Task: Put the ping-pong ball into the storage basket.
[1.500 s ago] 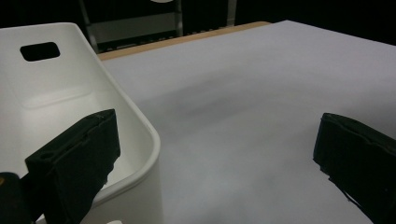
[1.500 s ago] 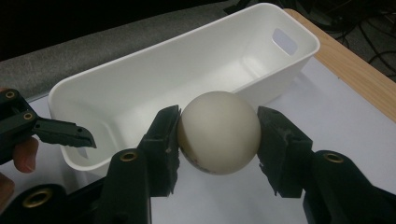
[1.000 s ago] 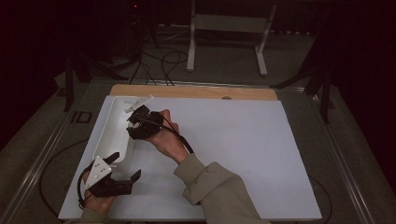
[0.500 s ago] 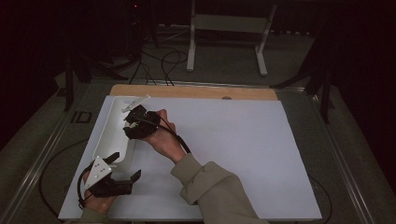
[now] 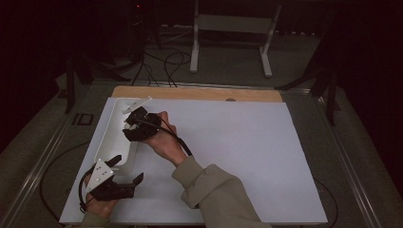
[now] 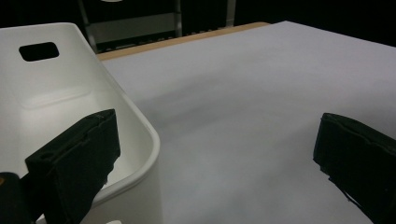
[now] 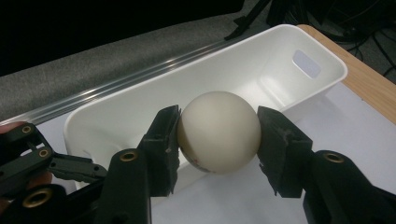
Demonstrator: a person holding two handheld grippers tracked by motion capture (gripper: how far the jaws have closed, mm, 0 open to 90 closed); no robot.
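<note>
— Jaws of the right gripper [image 7: 218, 133] are clamped on a smooth, off-white round ball [image 7: 219, 131], one black pad pressed on each side of it. See the faint reddish mark low down on its skin?

— Just about. It looks matte and plain otherwise, cream rather than pure white. Where is it over the table?

— Near the far left corner of the white worktop [image 5: 247, 152], held above the long white plastic bin [image 7: 261, 65]. From the right gripper view the ball hangs over the bin's near wall, not touching it as far as I can tell.

— And the bin itself?

— An oblong tub with rounded corners and a slot handle cut in each end wall, lying along the worktop's left edge.

— The other hand?

— The left gripper [image 5: 124, 167] sits by the near left corner, at the bin's near end. Its jaws stand wide apart, gripping nothing; in the left gripper view one black pad [image 6: 74, 158] is inside the bin's rim and the other is out over bare worktop.
</note>
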